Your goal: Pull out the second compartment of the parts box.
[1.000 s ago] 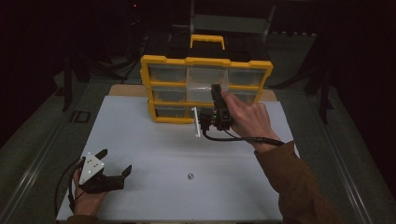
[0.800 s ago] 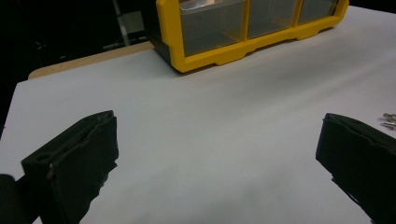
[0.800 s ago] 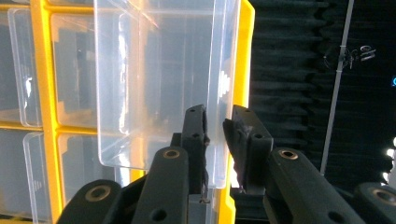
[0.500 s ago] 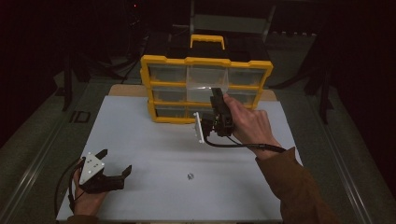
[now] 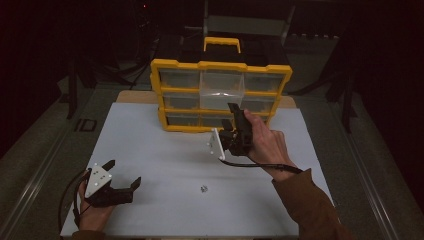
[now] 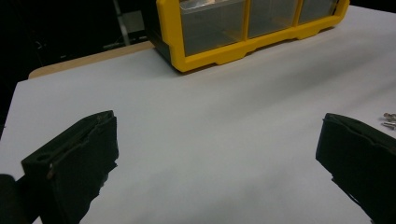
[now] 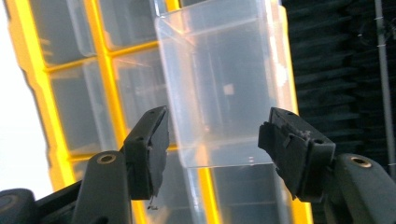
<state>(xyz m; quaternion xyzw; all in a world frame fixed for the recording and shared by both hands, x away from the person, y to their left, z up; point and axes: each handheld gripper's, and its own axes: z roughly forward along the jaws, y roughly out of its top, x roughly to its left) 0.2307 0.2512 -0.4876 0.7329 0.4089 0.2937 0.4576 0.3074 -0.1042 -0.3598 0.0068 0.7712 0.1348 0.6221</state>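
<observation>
A yellow organizer (image 5: 220, 66) with clear drawers stands at the far side of the white board. Its top middle clear drawer (image 5: 221, 87) sticks out toward me. My right gripper (image 5: 230, 116) is just in front of the organizer, below that drawer. In the right gripper view the drawer (image 7: 219, 88) juts out between the jaws of the right gripper (image 7: 217, 126). The jaws have just been opening, and their pads stand clear of the drawer's sides. My left gripper (image 5: 124, 172) rests open and empty at the near left.
A small metal part (image 5: 203, 188) lies on the white board (image 5: 165, 150) between the two hands, and shows at the right edge of the left gripper view as the metal part (image 6: 389, 120). The yellow organizer (image 6: 219, 51) stands beyond the left gripper (image 6: 219, 126). Dark floor surrounds the table.
The right hand has drawn back from the organizer toward me and sunk a little, and its jaws have spread apart. The left gripper has stayed put.
</observation>
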